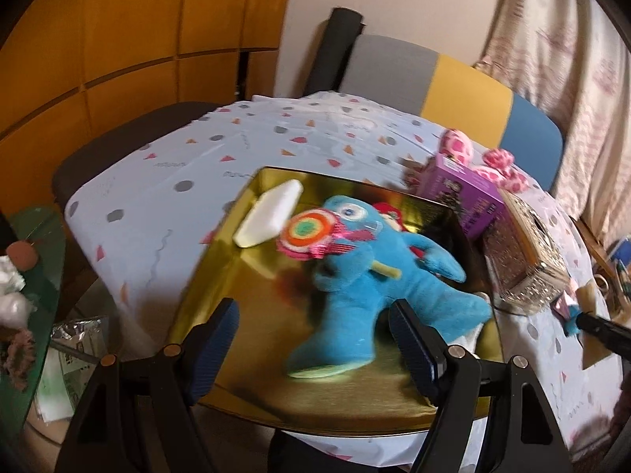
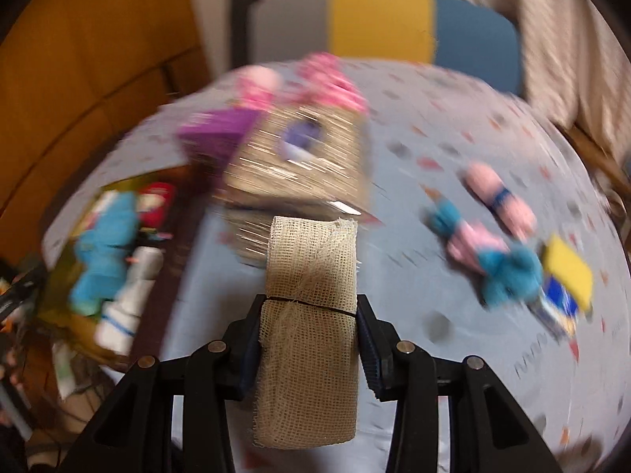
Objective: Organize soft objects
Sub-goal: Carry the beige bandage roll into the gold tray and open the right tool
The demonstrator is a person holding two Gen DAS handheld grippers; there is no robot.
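Beige open-weave gauze, a folded roll (image 2: 309,315) cinched by a thin dark band, is clamped crosswise between the pads of the right gripper (image 2: 309,339), which grasps it about its middle above the patterned tablecloth (image 2: 453,181). The left gripper (image 1: 311,339) holds nothing; its jaws stand apart over the near end of the gold tray (image 1: 244,390), either side of the leg of the blue plush monster (image 1: 355,276) lying there. Beyond it in the tray sit a round striped plush lollipop (image 1: 309,232) and a white sponge (image 1: 270,213). The roll is loosely woven and pinched only at its waist, so I judge it could sag, unwind at its frayed end, or slip if it is swung quickly towards the tray; it might also catch the glittery tissue box (image 2: 299,157) standing between it and the tray. The right view alone shows the grasped gauze and the soft items left on the cloth: a pink and blue plush (image 2: 489,252) and a yellow sponge (image 2: 568,272), all blurred. The left view alone shows the tray's contents sharply, plus the purple box (image 1: 461,193) beside the tissue box.
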